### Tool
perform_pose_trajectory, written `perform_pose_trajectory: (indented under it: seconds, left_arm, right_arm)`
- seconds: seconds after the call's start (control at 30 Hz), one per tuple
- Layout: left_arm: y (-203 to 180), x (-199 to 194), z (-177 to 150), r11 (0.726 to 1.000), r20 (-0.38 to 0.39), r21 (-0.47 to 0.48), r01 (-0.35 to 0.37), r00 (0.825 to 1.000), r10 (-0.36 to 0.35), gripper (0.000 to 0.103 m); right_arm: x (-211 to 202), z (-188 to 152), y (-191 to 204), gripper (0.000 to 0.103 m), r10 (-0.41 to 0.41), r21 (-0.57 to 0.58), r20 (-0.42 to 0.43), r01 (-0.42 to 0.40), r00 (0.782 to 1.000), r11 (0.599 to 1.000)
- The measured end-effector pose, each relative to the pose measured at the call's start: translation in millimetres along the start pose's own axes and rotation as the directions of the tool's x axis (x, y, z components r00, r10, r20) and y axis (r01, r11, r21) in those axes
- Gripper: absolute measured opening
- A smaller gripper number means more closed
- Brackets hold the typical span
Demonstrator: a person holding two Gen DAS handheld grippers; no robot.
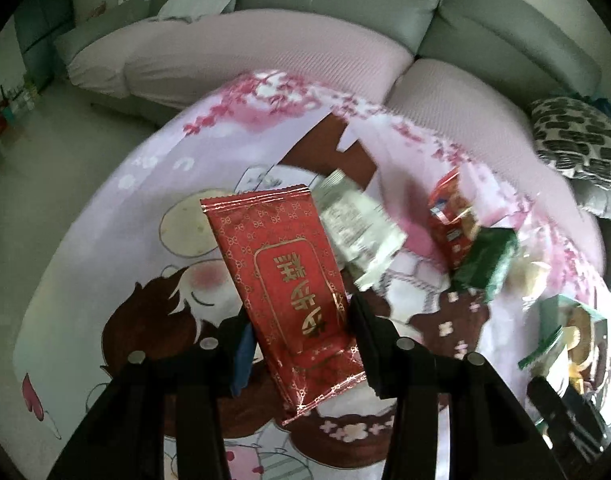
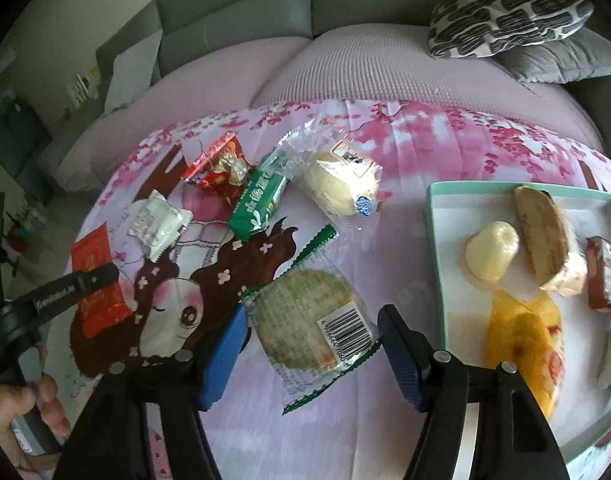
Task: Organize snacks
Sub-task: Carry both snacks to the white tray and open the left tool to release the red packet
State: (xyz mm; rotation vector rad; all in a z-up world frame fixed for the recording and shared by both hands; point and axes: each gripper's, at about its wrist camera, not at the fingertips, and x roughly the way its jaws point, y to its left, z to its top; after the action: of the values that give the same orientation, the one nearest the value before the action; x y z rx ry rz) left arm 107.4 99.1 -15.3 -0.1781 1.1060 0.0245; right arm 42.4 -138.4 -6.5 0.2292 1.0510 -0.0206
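My left gripper is shut on a red snack packet with gold writing and holds it above the cartoon tablecloth. The same packet and the left gripper's finger show at the left of the right wrist view. My right gripper is open, its jaws on either side of a round cake in a clear green-edged wrapper lying on the cloth. A mint-rimmed white box at the right holds several snacks, among them a yellow packet.
Loose on the cloth lie a white packet, a red bag, a green bar and a pale bun in clear wrap. A pink-covered grey sofa with a patterned cushion stands behind.
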Motion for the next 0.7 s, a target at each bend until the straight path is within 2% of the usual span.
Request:
perform_pose_trajectory:
  seconds: [0.4, 0.7]
  left_arm:
    - [-38.5, -27.6, 7.9, 0.996, 0.076, 0.067, 0.052, 0.996, -0.057, 0.046]
    - [-102.5, -41.7, -2.4, 0.97, 0.086, 0.219, 0.107, 0.988, -0.129, 0.046]
  right_arm:
    - [-36.5, -0.6, -29.7, 0.07, -0.01, 0.082, 0.07, 0.004, 0.998, 0.997]
    - [-52.6, 4.3, -67.9, 0.07, -0.036, 0.161, 0.098, 0.02, 0.994, 0.987]
